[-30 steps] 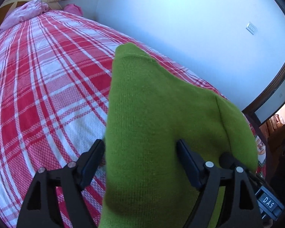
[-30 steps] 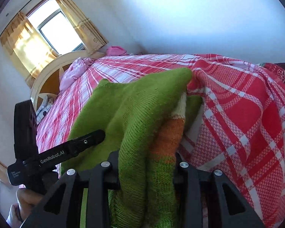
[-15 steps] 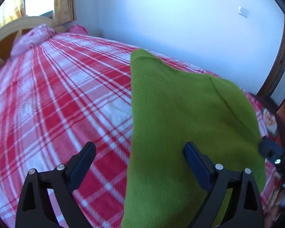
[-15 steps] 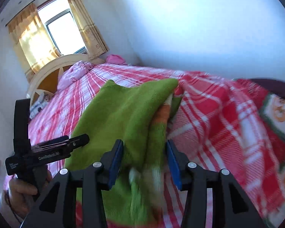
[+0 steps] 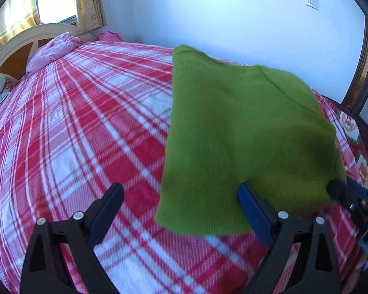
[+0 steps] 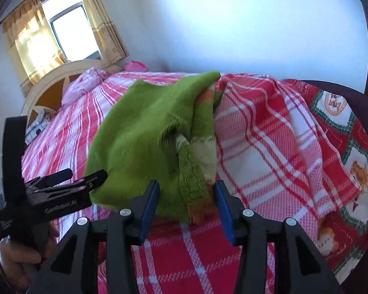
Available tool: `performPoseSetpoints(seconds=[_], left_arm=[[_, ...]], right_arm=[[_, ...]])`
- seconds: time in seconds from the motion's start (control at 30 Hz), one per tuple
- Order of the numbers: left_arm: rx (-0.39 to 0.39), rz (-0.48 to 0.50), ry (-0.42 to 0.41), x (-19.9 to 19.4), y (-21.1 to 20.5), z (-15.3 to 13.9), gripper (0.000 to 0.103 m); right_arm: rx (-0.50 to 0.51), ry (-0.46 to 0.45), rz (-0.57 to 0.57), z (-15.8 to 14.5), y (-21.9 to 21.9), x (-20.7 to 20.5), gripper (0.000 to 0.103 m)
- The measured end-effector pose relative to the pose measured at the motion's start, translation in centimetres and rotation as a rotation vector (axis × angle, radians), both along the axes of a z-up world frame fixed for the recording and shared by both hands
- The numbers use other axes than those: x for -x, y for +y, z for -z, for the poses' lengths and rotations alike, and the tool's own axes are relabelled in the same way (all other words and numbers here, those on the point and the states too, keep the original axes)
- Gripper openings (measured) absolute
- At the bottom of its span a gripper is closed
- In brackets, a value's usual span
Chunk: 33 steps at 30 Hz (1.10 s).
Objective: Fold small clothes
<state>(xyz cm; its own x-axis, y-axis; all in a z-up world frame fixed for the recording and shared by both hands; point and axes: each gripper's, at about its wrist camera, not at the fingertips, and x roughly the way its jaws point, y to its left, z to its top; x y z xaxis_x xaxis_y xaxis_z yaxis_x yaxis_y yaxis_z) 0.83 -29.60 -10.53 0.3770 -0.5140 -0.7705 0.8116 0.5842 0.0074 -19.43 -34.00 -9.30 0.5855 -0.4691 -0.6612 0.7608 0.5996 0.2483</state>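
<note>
Left wrist view shows the bed (image 5: pixel 68 127) filling nearly everything, its red-and-white plaid cover spread flat toward a pale headboard (image 5: pixel 14 41) and a bundle of pink bedding (image 5: pixel 51 54) at the far end. On the right half of the cover lies the green sweater (image 5: pixel 235 132), folded into a rough rectangle, its near hem just ahead of the left tongs (image 5: pixel 179 205). These stand wide open and empty: one pad over bare plaid, the other at the sweater's near edge, pressing nothing.

From the right wrist view the fold looks less tidy. The sweater (image 6: pixel 139 142) humps up, and an orange-and-cream striped sleeve (image 6: pixel 201 166) spills out along its right side. The right tongs (image 6: pixel 186 203) are partly open, the sleeve end lying loose between the pads, ungripped.

The risk, as I judge it, is that soft knit springing back: the loose sleeve may slide out and undo the fold, or snag a pad.
</note>
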Motion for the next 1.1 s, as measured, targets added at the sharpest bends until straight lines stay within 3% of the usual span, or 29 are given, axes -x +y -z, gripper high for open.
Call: performPoseSetpoints(seconds=[0.2,0.33,0.43,0.63,0.87,1.07,1.1], left_arm=[[-0.029,-0.031,0.036,1.1,2.2,0.0,0.096],[-0.090,-0.004,-0.059,3.5,4.0,0.0,0.096],[-0.086,0.013,-0.088,5.0,5.7,-0.3,0.096],[-0.045,-0.001,-0.153,7.3,8.8,-2.3,0.097],[0.036,-0.021,-0.149,9.1,11.9,-4.9,0.097],[0.160,-0.036,-0.288,11.4,14.6,-8.8,0.103],[0.191,-0.045,-0.312,11.7,15.1,-9.6,0.103]], right_arm=[[-0.057,0.062,-0.008,0.7,1.6,0.9,0.048],[-0.090,0.102,-0.024,1.0,3.2,2.0,0.048],[-0.084,0.115,-0.038,0.1,4.6,2.9,0.048],[-0.063,0.114,-0.085,-2.6,8.2,4.2,0.048],[-0.017,0.077,-0.114,-5.9,11.3,5.5,0.048],[0.161,-0.008,-0.076,-10.3,13.4,6.6,0.049],[0.193,-0.028,-0.064,-11.0,13.8,6.9,0.053]])
